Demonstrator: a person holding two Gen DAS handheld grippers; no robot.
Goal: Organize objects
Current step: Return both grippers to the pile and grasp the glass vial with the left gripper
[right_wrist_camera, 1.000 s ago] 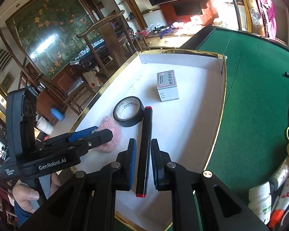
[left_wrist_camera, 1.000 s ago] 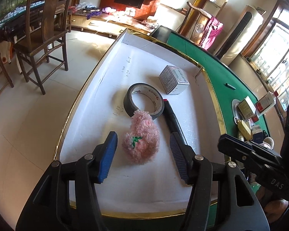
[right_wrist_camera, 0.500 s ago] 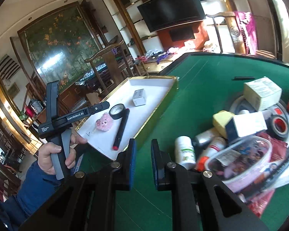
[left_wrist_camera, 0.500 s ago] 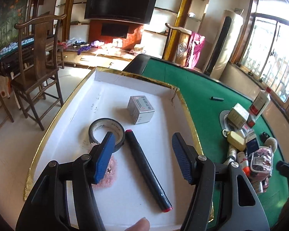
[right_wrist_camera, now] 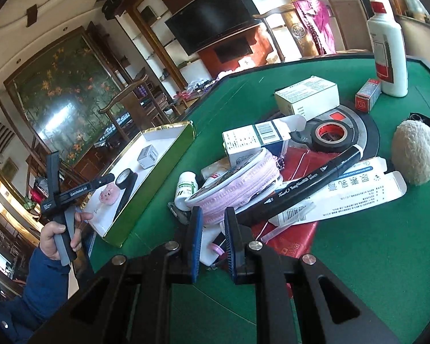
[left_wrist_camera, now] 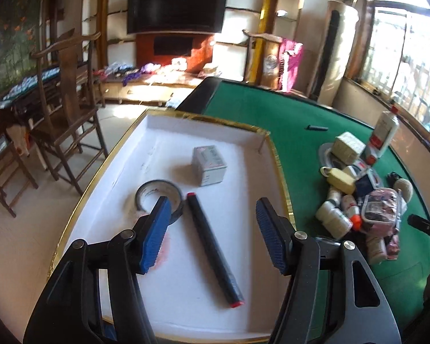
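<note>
A white gold-rimmed tray (left_wrist_camera: 278,166) holds a black tape roll (left_wrist_camera: 149,192), a small grey box (left_wrist_camera: 209,166), a black marker with red ends (left_wrist_camera: 212,252) and a pink plush (right_wrist_camera: 109,195). My left gripper (left_wrist_camera: 212,203) hangs open above the marker and tape, gripping nothing. Its left finger hides most of the plush. My right gripper (right_wrist_camera: 212,215) hovers over the clutter pile on the green table. Its jaws stand a narrow gap apart and hold nothing. Just beyond its tips lie a pink zip pouch (right_wrist_camera: 235,189) and a second black marker (right_wrist_camera: 309,183).
The pile holds a pill bottle (right_wrist_camera: 186,189), several medicine boxes, a red-cored tape roll (right_wrist_camera: 329,136) and a cream ball (right_wrist_camera: 415,152). A tall white bottle (right_wrist_camera: 388,48) stands behind. A hand (right_wrist_camera: 54,240) holds the left gripper. Wooden chairs stand left of the table.
My left gripper has lifted back from the pink plush and swung right. My right gripper has left the marker lying in the tray and swept right to the pile.
</note>
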